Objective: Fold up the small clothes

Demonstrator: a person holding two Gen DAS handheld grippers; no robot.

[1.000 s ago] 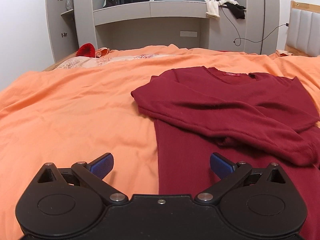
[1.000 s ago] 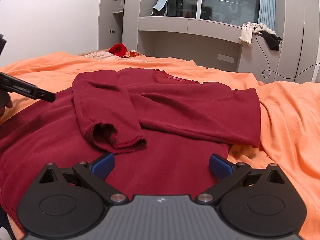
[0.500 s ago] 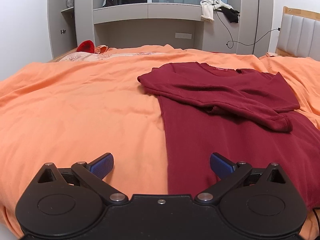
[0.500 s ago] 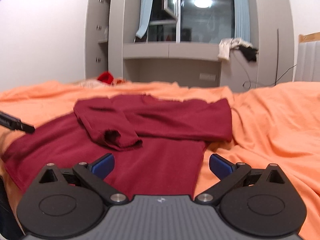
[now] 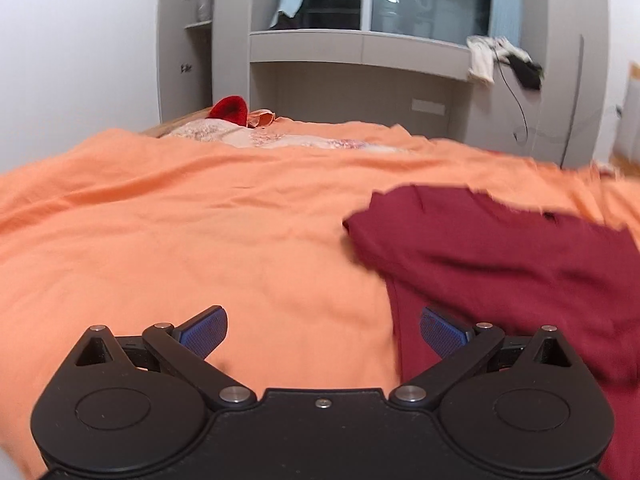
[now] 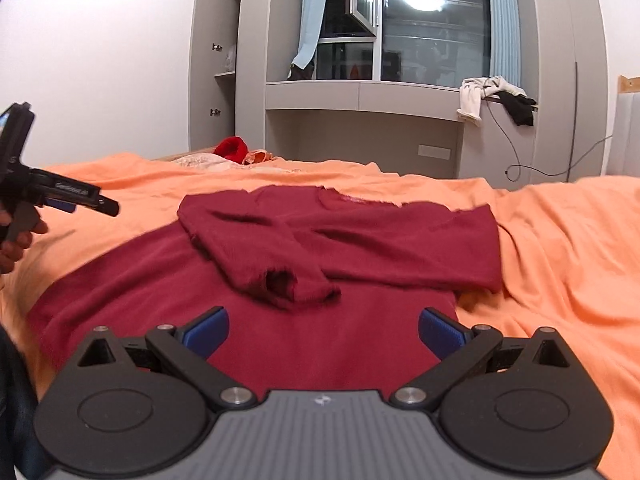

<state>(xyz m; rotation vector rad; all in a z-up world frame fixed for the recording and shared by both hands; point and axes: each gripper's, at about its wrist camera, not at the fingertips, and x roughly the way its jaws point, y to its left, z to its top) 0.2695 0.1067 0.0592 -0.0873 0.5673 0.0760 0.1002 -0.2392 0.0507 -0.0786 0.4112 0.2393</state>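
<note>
A dark red long-sleeved sweater (image 6: 340, 264) lies flat on the orange bedspread (image 6: 568, 248), both sleeves folded across its chest, one cuff (image 6: 288, 284) on top. My right gripper (image 6: 323, 330) is open and empty, hovering above the sweater's lower body. My left gripper (image 5: 323, 330) is open and empty over the bedspread (image 5: 200, 240) at the sweater's left edge (image 5: 500, 256). The left gripper also shows at the far left of the right wrist view (image 6: 60, 196), held in a hand.
A red item (image 6: 231, 148) and pale patterned fabric (image 6: 208, 161) lie at the bed's far edge. Grey cabinets and a window ledge (image 6: 360, 96) stand behind, with clothes (image 6: 492, 92) and a cable hanging. A headboard (image 6: 628, 128) is at right.
Both grippers pulled back from the sweater, then the left one swung left and tilted up, so the sweater slid to the right in its view. Both stayed open and empty.
</note>
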